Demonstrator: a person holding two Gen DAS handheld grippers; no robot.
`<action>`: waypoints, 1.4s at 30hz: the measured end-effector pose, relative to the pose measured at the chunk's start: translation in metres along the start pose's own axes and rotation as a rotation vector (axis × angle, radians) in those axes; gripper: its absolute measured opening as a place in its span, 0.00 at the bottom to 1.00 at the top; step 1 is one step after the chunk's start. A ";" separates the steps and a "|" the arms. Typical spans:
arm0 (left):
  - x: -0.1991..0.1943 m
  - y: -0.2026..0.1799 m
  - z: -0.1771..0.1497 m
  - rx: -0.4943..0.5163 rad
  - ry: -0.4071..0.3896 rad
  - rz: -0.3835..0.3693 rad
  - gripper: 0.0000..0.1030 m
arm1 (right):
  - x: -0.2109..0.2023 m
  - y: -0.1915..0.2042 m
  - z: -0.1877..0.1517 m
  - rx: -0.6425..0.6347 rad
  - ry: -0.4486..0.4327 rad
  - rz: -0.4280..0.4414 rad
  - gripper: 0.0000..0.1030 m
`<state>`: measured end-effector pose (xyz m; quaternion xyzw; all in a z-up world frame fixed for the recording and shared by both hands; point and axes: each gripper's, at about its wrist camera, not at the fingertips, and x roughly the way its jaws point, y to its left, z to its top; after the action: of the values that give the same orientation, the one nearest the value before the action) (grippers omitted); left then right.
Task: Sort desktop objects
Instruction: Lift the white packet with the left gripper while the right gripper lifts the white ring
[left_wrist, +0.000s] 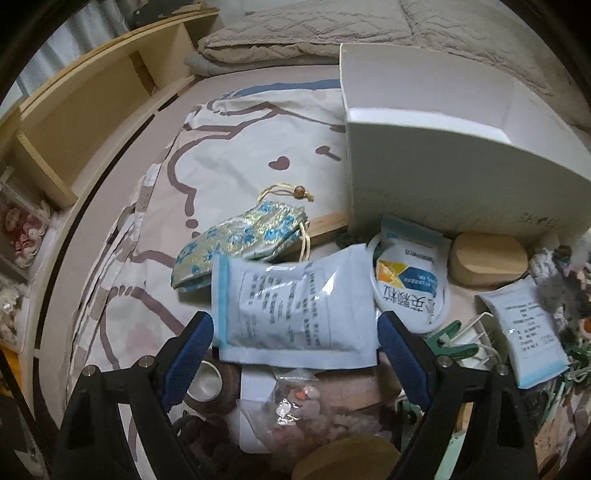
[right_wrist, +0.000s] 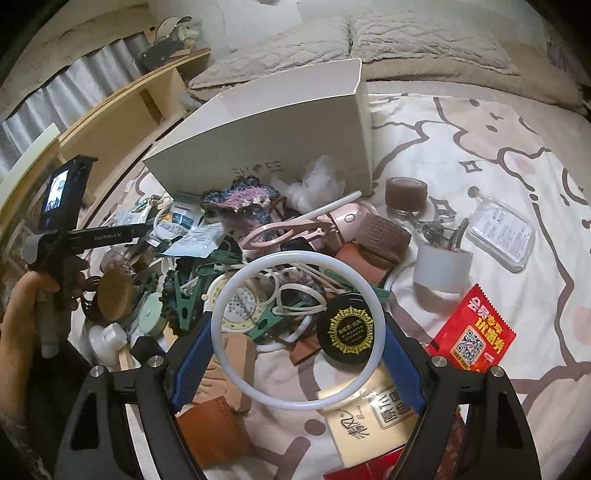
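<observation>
Your left hand-held gripper (left_wrist: 295, 338) is clamping a pale blue sachet (left_wrist: 291, 306) crosswise between its fingers, lifted above the clutter beside the white box (left_wrist: 443, 177). Your right hand-held gripper (right_wrist: 297, 349) is gripping a white ring (right_wrist: 371, 295) over the pile on the bed (right_wrist: 498, 184).

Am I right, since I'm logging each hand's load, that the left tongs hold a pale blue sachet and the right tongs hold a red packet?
Not quite. The left tongs do hold the pale blue sachet, but the right tongs grip a white ring, as the right wrist view shows. The red packet lies on the bedspread beside them, ungripped.
</observation>
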<state>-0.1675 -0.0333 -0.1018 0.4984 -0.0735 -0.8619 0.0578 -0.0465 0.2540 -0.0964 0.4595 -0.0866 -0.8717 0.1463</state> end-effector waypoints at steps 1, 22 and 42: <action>-0.001 0.001 0.001 0.004 -0.001 -0.028 0.88 | 0.000 0.001 -0.001 -0.001 -0.001 0.000 0.82; 0.009 0.054 0.015 -0.234 0.103 -0.369 1.00 | 0.000 -0.013 -0.004 0.095 -0.029 0.044 0.82; 0.021 0.038 0.012 -0.197 0.150 -0.275 1.00 | 0.012 -0.011 -0.005 0.104 -0.018 0.059 0.82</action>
<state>-0.1872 -0.0731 -0.1068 0.5586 0.0845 -0.8251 -0.0067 -0.0506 0.2605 -0.1120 0.4558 -0.1467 -0.8655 0.1471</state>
